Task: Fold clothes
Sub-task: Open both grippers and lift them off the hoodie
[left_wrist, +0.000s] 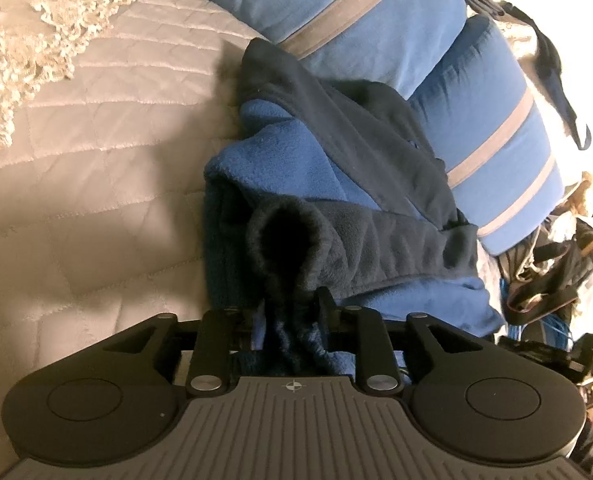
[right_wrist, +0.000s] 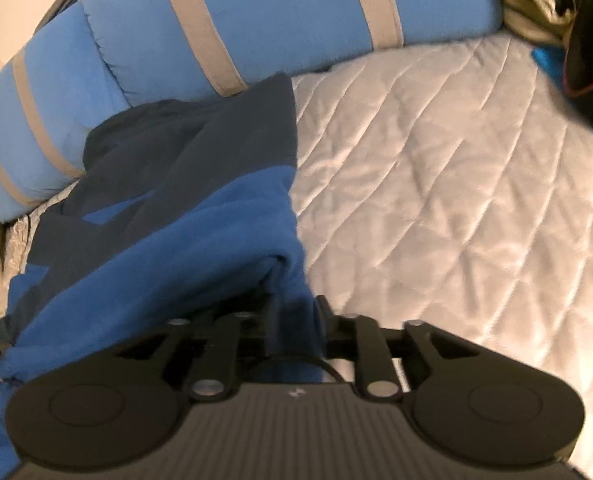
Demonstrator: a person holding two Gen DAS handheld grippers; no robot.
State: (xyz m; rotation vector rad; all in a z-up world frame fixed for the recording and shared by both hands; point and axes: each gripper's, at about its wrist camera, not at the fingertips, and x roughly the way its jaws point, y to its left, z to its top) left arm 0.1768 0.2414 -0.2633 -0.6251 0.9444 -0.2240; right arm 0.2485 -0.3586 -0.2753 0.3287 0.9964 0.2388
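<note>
Two hand-held grippers, left (left_wrist: 292, 300) and right (right_wrist: 294, 308), each pinch an edge of the blue fleece garment (right_wrist: 200, 216), lifting it over the quilted bed (right_wrist: 436, 184). Soft, thick and floppy, it should sag between grips; hems suit holding best. Striped pillows (right_wrist: 276, 12) lie beyond.

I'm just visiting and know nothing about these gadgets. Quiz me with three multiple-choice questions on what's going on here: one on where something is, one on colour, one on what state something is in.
1. Where does the fleece garment lie?
A. on a quilted bedcover
B. on a wooden floor
C. in a basket

2. What colour are the stripes on the blue pillows?
A. red
B. grey
C. green

3. What is the left gripper doing?
A. hanging open over the bed
B. shut on the fleece garment
C. holding a pillow

Answers:
1. A, the pale quilted bedcover spreads beside and under it.
2. B, grey bands cross each pillow.
3. B, dark fleece is pinched between its fingers.
</note>
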